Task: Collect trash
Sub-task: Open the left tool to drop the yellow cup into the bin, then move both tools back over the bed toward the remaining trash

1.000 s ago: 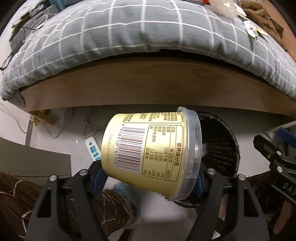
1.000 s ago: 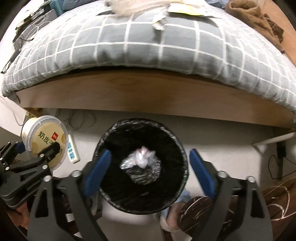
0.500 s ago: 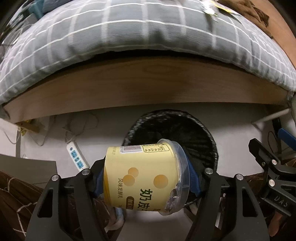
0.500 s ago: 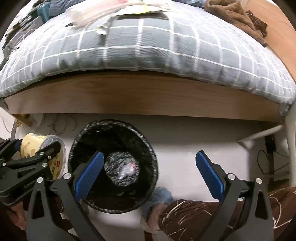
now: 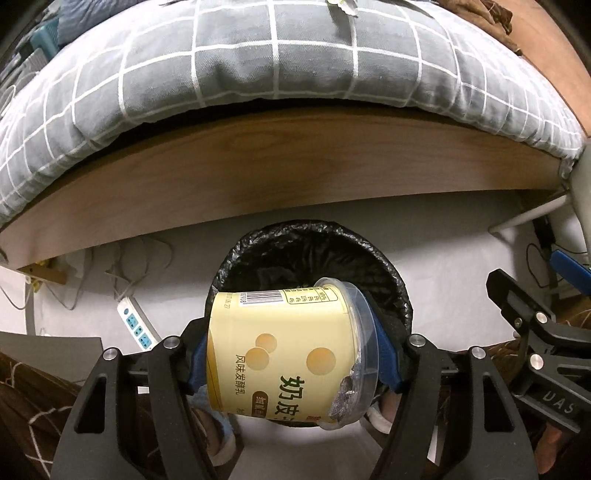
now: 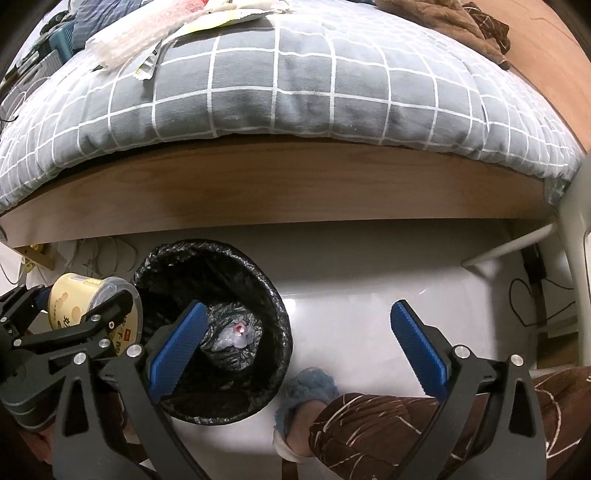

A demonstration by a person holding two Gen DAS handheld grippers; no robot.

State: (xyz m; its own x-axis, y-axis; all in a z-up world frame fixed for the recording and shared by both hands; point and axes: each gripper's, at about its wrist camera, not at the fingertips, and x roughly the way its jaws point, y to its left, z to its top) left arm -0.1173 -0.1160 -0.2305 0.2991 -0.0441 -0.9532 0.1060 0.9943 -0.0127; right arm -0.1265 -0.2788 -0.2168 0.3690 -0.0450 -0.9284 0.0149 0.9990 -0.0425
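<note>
Over the last second we have swung the yellow yogurt cup point(image 5: 291, 350), pinched sideways in our left gripper point(image 5: 291, 365), from beside the black-lined trash bin point(image 5: 402, 291) to over its near rim at 6 o'clock; dropping it comes next. Our right gripper point(image 6: 295, 343) hangs spread and empty. We count one cup, one bin, one crumpled bag point(image 6: 236, 334) inside.

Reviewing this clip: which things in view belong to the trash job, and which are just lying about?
Part of the job:
yellow yogurt cup, clamped in the left gripper
black-lined trash bin
crumpled wrapper inside the bin
right gripper, open

Just lying about:
power strip
checked quilt
brown garment
</note>
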